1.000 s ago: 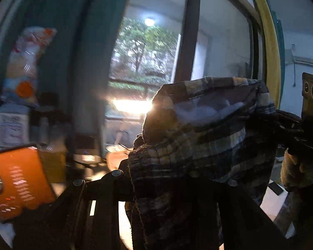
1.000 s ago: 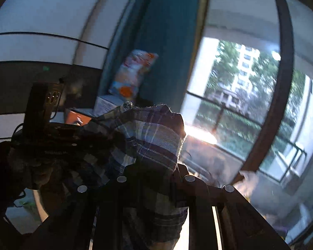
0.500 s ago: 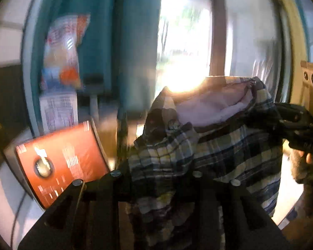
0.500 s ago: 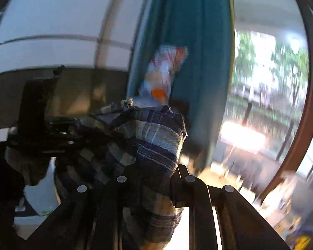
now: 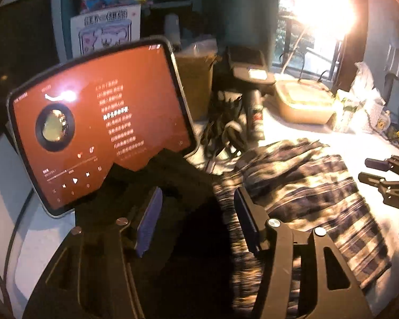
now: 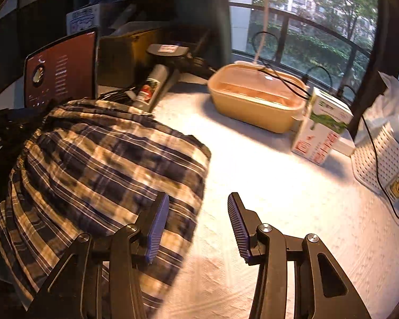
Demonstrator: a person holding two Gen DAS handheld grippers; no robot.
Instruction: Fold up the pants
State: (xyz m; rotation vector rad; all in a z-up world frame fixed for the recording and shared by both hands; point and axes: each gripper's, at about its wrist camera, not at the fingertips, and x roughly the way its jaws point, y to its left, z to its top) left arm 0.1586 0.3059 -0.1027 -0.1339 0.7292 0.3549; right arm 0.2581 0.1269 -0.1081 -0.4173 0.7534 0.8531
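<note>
The plaid pants (image 5: 306,194) lie in a loose folded heap on the white table cover (image 6: 266,186). In the left wrist view my left gripper (image 5: 198,220) hovers at the heap's left edge. Its jaws are opening; the cloth's edge runs by the right pad (image 5: 246,222), and no pad presses on it. My right gripper (image 6: 198,224) stands over the right edge of the pants (image 6: 106,164). Its jaws are opening too, with cloth under the left pad (image 6: 158,223) and bare table between the pads. The right gripper (image 5: 385,178) also shows at the right of the left wrist view.
A tablet (image 5: 93,133) with an orange screen leans at the back left. Behind the pants lie a spray can (image 6: 149,87) and cables. A beige lidded container (image 6: 255,98), a carton (image 6: 321,127) and a white perforated basket (image 6: 377,154) stand to the right, before the window.
Both grippers came down from holding the pants up before the window to the table. Their jaws have let go of the cloth, which now rests on the table.
</note>
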